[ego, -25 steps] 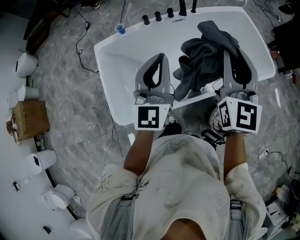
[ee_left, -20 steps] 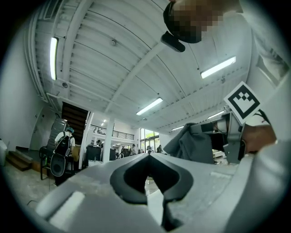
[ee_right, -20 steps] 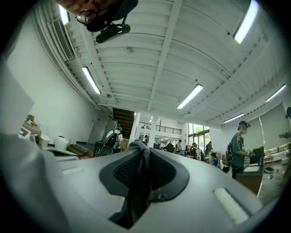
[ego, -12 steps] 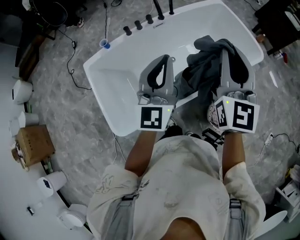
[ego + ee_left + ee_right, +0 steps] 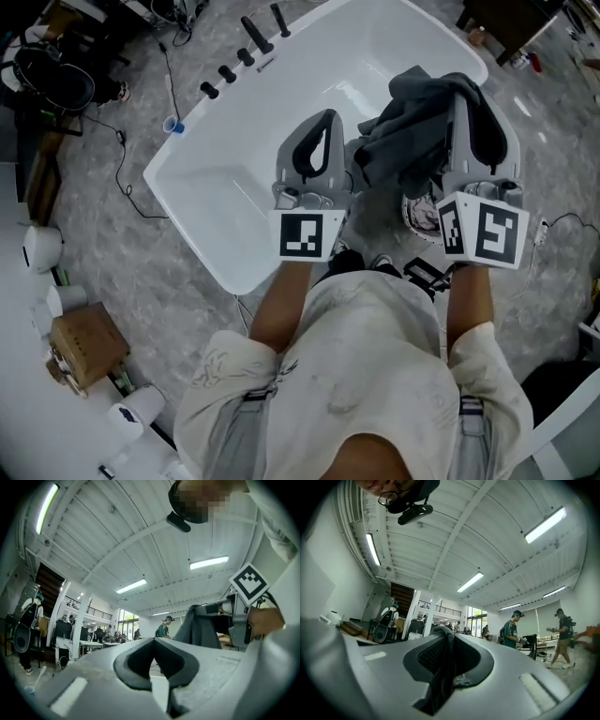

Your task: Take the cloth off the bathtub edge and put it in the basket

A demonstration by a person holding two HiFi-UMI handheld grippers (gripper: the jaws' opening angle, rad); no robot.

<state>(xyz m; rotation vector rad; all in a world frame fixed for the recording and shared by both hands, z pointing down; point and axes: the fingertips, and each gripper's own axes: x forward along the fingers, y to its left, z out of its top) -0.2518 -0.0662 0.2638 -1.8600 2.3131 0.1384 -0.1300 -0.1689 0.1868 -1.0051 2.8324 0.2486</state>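
Observation:
A dark grey cloth [image 5: 408, 131] hangs bunched from my right gripper [image 5: 466, 89], which is shut on it. Those jaws have just been closing tighter, with the cloth between them. In the right gripper view a strip of cloth [image 5: 443, 667] runs down between the pressed pads. The bundle hangs over the near edge of the white bathtub [image 5: 199, 225]. My left gripper [image 5: 324, 114] is held level beside the cloth, shut and empty; its tips meet in the left gripper view [image 5: 153, 640], where the cloth [image 5: 201, 627] shows at the right.
Black tap handles [image 5: 230, 70] line the tub's far rim, with a blue cup [image 5: 172, 124] on the floor beside them. A cardboard box [image 5: 84, 342], white fixtures [image 5: 42, 248] and cables lie at the left. People stand in the hall behind.
The head view has swung, so the tub has slid left and turned. Both grippers have moved together, and the cloth has come from over the tub's right side to its near edge.

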